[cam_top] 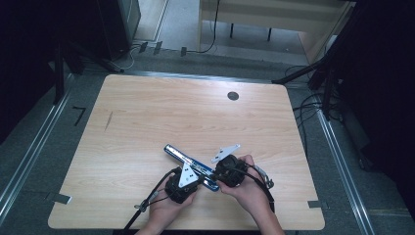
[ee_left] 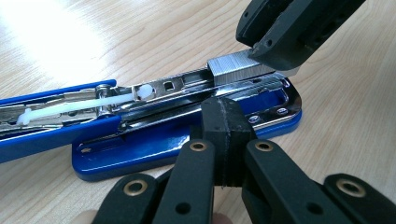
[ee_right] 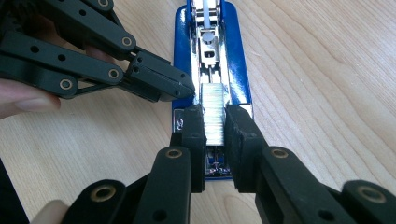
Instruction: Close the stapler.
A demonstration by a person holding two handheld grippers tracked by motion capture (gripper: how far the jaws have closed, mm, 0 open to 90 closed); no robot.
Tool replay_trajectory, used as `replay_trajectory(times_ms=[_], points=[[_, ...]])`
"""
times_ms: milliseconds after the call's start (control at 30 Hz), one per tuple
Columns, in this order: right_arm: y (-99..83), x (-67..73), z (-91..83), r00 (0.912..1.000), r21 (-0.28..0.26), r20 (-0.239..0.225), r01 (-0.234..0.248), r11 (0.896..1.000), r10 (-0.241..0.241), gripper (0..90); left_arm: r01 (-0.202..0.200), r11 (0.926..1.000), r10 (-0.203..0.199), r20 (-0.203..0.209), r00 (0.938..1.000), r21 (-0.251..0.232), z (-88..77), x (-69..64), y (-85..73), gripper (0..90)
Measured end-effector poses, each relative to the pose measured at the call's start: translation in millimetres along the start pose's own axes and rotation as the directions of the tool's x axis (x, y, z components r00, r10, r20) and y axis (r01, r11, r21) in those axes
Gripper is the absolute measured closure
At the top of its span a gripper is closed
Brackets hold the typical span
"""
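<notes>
Both hands sit low at the near edge of the table (cam_top: 147, 112), angled in toward each other over an opened blue stapler (cam_top: 191, 165) lying flat (its lid swung back). The left gripper (ee_left: 223, 122), jaws pressed together, rests its tip against the stapler's side. The right gripper (ee_right: 215, 122) reaches along the channel, pinching a strip of staples (ee_right: 214, 114) seated there.

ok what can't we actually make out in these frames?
- Front of the staple strip: left gripper view, covered by the right gripper.
- Staple channel under the strip: right gripper view, hidden by the strip itself.
- Staples in the stapler: high view, too small.
- Left gripper pad contact with the stapler: unclear.
</notes>
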State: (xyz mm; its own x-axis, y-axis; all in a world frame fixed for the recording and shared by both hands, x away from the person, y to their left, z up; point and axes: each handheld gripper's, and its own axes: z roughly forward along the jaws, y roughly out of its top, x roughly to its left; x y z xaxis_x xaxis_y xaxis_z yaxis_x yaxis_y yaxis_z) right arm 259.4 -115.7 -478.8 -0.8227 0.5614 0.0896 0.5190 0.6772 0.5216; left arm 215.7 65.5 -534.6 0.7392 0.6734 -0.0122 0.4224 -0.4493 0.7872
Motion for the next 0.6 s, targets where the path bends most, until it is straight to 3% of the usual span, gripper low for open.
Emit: replay_trajectory(times_ms=[600], points=[[3.4, 5.1, 2.9, 0.9989, 0.016, 0.036, 0.029, 0.999, -0.029, 79.7, -0.001, 1.0, 0.001, 0.0, 1.0, 0.001, -0.1, 0.0, 0.0, 90.0]])
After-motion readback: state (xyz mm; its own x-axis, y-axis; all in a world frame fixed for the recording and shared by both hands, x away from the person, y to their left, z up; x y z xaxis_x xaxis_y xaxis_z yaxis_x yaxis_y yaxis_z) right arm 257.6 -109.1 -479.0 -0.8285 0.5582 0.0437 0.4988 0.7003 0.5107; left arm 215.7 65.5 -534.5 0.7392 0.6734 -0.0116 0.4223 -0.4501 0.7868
